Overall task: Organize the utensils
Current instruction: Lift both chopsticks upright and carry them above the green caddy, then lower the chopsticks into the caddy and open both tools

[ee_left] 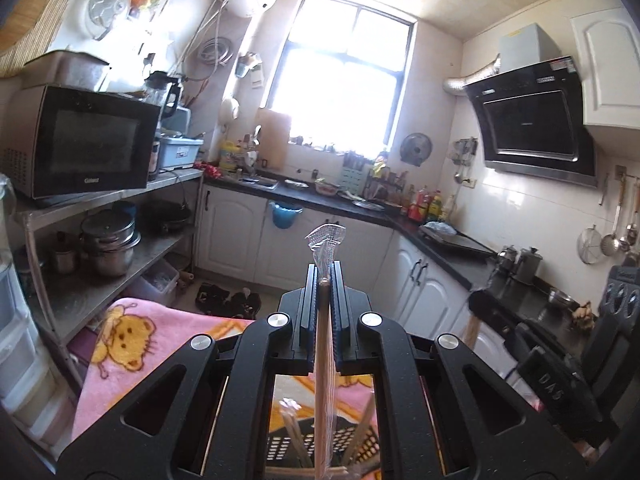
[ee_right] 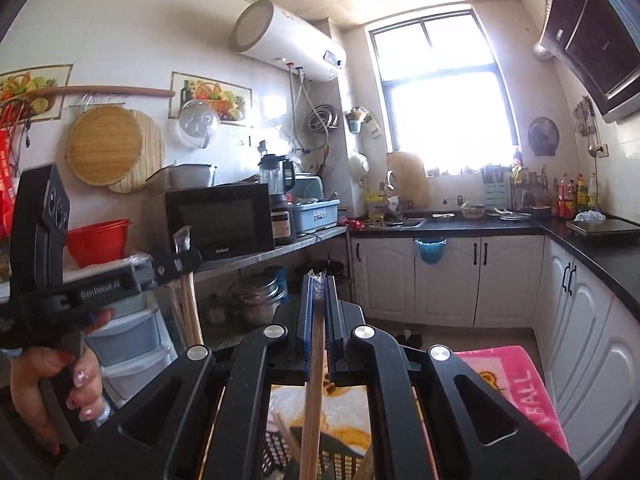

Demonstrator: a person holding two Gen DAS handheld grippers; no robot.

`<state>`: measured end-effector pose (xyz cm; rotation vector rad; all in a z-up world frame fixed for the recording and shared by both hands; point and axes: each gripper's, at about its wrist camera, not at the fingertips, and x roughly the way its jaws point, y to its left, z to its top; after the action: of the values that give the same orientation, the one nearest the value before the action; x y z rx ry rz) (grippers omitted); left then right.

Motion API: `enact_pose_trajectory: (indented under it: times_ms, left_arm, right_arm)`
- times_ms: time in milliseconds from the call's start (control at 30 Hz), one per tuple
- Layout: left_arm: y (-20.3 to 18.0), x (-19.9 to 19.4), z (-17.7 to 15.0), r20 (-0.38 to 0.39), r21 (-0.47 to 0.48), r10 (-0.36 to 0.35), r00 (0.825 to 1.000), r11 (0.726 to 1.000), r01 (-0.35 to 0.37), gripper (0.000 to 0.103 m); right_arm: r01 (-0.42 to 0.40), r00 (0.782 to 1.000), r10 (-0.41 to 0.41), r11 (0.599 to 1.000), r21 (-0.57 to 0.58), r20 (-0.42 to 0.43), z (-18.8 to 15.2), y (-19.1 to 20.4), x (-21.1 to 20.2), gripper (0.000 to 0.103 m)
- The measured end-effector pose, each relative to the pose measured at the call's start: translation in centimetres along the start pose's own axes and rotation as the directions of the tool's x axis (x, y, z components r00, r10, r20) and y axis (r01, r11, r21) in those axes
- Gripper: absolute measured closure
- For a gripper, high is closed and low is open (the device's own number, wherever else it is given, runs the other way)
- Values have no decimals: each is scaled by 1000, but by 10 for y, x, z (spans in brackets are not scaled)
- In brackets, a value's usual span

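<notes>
I am holding both grippers up over the pink blanket [ee_left: 132, 332], with the black slotted basket [ee_left: 280, 446] lying on it directly below me. My left gripper [ee_left: 324, 276] is clamping its jaws tight on a wrapped pair of chopsticks [ee_left: 323, 360], the clear wrapper poking out beyond the tips. My right gripper [ee_right: 318, 286] is pinching another wrapped pair of chopsticks [ee_right: 312, 392] just as tightly. I am judging the main risk to be slippery wrapping letting a pair slide through and drop beside the basket, or a long hanging end catching on the loose chopsticks [ee_left: 296, 428] in it.
</notes>
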<state>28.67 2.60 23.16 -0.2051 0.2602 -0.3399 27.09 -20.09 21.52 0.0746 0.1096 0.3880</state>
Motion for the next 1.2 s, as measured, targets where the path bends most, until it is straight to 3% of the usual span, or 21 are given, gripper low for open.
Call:
enact_pose_trajectory:
  times_ms: [400,567,800,1200]
  left_arm:
    - [27,42,-35,3,10,37,999,999,-37,100]
    - [32,53,-52,15,29,35,999,999,-36,100]
    - [34,59,-75,11,43,25,1000,999,-26,100]
    - [43,67,-110,-33,46,29,999,999,-28,100]
  right_arm:
    - [23,999,-24,999,28,44,-38,-16,39,97]
    - [80,995,-79,997,-20,62,-59,-13,47,97]
    - [69,995,-68,998,-10,73,-80,-12,52,97]
    - [80,997,-80,997,-13,17,-104,-9,64,97]
